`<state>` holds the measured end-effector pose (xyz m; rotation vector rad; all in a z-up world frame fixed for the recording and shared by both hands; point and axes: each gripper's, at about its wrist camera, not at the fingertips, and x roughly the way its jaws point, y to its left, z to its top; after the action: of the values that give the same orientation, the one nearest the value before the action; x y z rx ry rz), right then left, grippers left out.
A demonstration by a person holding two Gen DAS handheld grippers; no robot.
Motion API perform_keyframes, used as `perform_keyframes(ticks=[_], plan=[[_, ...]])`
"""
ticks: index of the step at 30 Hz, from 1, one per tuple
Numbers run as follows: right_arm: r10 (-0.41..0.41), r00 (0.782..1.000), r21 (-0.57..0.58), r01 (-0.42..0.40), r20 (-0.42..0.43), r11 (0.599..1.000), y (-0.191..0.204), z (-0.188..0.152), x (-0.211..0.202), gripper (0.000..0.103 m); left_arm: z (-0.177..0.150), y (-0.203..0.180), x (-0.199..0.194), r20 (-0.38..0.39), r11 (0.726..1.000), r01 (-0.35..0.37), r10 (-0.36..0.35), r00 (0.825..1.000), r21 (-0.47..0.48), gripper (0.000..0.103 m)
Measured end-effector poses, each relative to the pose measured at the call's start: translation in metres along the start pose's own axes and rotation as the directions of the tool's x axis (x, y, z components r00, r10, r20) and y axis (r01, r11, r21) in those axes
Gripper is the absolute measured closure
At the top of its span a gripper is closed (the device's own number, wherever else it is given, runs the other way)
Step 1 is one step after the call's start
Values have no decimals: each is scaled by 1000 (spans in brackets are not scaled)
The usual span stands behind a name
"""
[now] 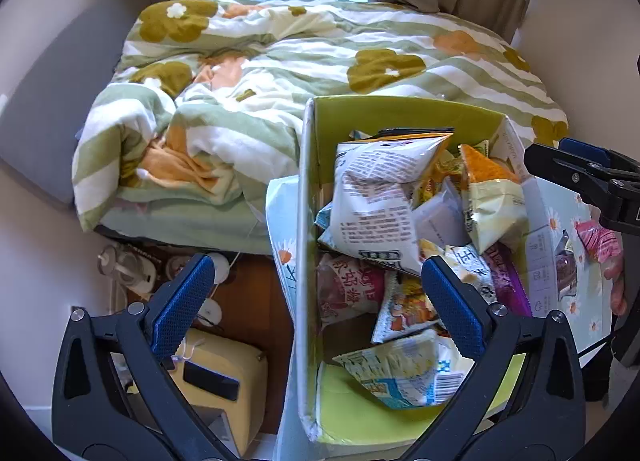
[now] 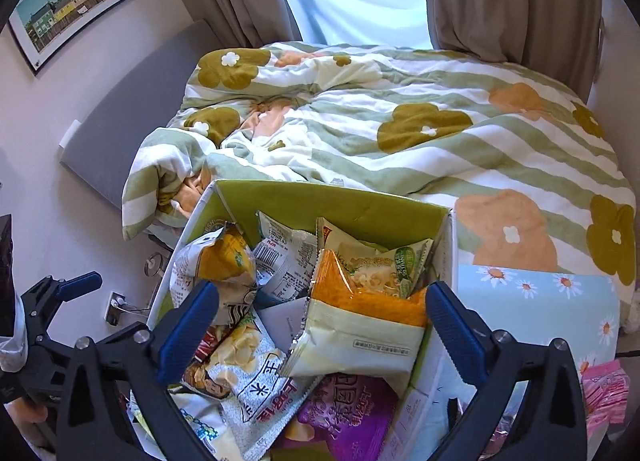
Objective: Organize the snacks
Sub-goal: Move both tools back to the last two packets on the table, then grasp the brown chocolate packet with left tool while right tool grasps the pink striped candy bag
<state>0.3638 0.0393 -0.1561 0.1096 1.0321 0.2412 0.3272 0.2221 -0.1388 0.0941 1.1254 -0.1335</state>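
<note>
A cardboard box with a green lining (image 1: pixel 400 113) (image 2: pixel 320 201) holds several snack bags. On top lie a large white bag (image 1: pixel 372 197) and an orange and cream packet (image 1: pixel 488 197) (image 2: pixel 360 333). A purple bag (image 2: pixel 348 409) lies lower in the pile. My left gripper (image 1: pixel 318 301) is open and straddles the box's left wall, one finger outside and one over the snacks. It shows again at the left edge (image 2: pixel 60 289). My right gripper (image 2: pixel 322 325) (image 1: pixel 580 177) stands wide open over the box. The orange and cream packet rests loose between its fingers. A pink packet (image 1: pixel 598 241) (image 2: pixel 604 393) lies outside the box.
The box stands on a daisy-print cloth (image 2: pixel 540 301) next to a bed with a flowered quilt (image 1: pixel 280 73). Left of the box, on the floor, are a cream appliance (image 1: pixel 224 377) and a glass kettle (image 1: pixel 124 269). A person's hand (image 1: pixel 616 281) shows at the right.
</note>
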Motion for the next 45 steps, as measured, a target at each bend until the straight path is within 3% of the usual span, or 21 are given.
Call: perform_keyframes(ticks=[7,13,22,28,33,37,45], plan=[[30,998,-14,-29,49,999,-7,-11,-45,0,-6,-27,-40,63,999,-32,32,998,-4,1],[55,994,-8,-54,95,998,-38,-32,-98,0,-18,-81,-81,135,999,-43,43,990,-5,1],[-75,986,-53,84,149,995,-124,-74,-180,0,-34,-205,-100,156,1000,14,-15,988,10,1],[-127,980,-35,134,151,990,-193,-100,-207,0,-49,-290,-80,118,998,66,-68,991,21,1],[-164,978,-28,169,125,985,-245,-121,-208,0,-62,-344,-39,37,998,65,-66,997,17,1],[-188,978,-20,190,86,982,-276,-136,-194,0,-69,-360,0,-33,999,48,-49,998,-19,1],[-177,984,27,177,-11,984,-333,-163,-145,0,-75,-354,68,-107,986,29,-47,993,-167,1]])
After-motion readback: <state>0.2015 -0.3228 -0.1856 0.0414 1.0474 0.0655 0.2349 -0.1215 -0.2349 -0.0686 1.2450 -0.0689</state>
